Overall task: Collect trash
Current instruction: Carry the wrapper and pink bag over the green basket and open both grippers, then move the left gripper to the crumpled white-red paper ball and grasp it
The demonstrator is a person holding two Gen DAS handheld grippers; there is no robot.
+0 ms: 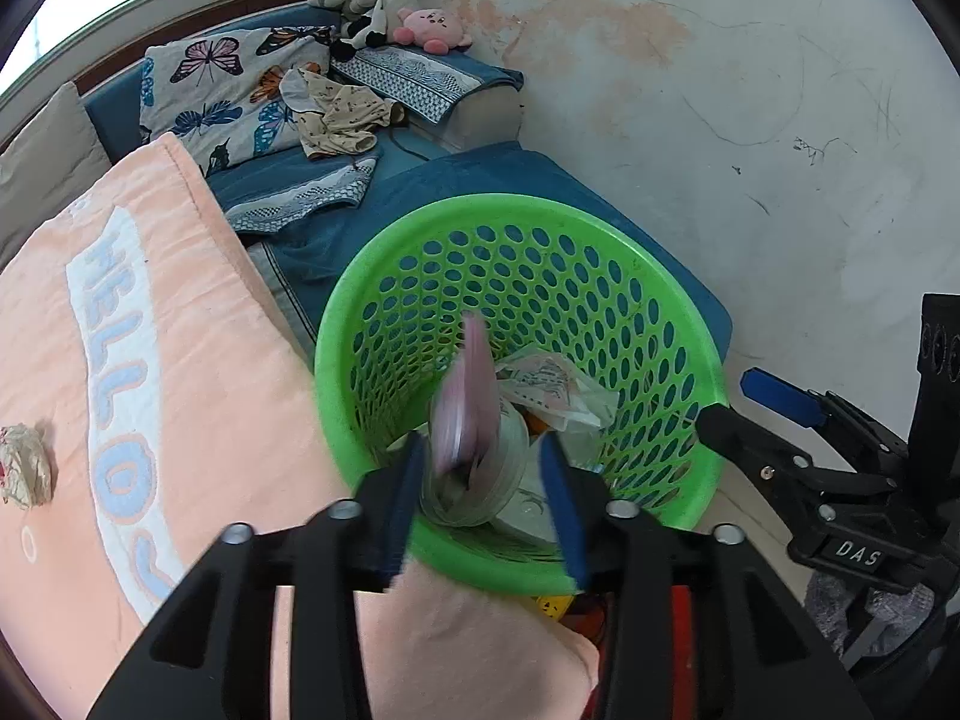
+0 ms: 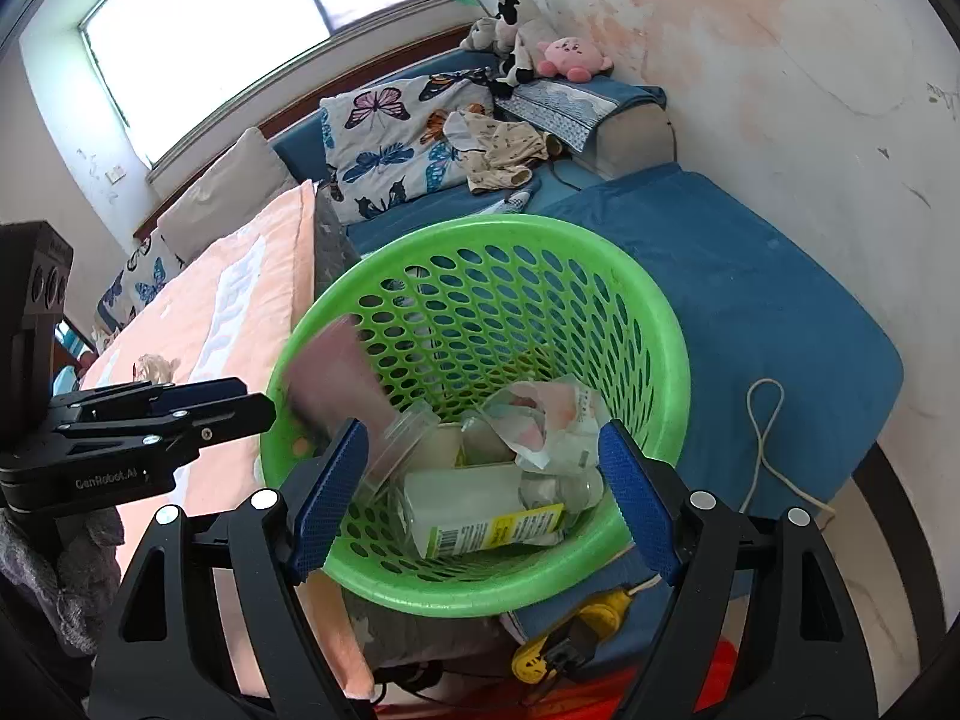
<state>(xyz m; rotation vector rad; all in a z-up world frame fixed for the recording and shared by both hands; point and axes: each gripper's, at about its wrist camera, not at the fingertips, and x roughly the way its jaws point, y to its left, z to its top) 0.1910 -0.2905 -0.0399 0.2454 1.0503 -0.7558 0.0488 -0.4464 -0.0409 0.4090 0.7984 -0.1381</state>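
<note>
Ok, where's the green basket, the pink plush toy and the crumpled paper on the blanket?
green basket (image 2: 480, 240), right wrist view, on its far rim.
pink plush toy (image 2: 570, 57), right wrist view, on the middle of its round body.
crumpled paper (image 1: 24, 465), left wrist view, on the middle of the wad.

The peach blanket (image 1: 198, 372) carries "HELLO" in pale blue letters. A black gripper body (image 1: 852, 552) reads "DAS". The other gripper body (image 2: 108, 477) reads "CenRobot.AI".

We see the basket (image 2: 480, 252) on the bed's near edge, bottle (image 2: 480, 516) inside, blanket (image 2: 240, 312) left, pillows (image 2: 396, 138) far behind.
</note>
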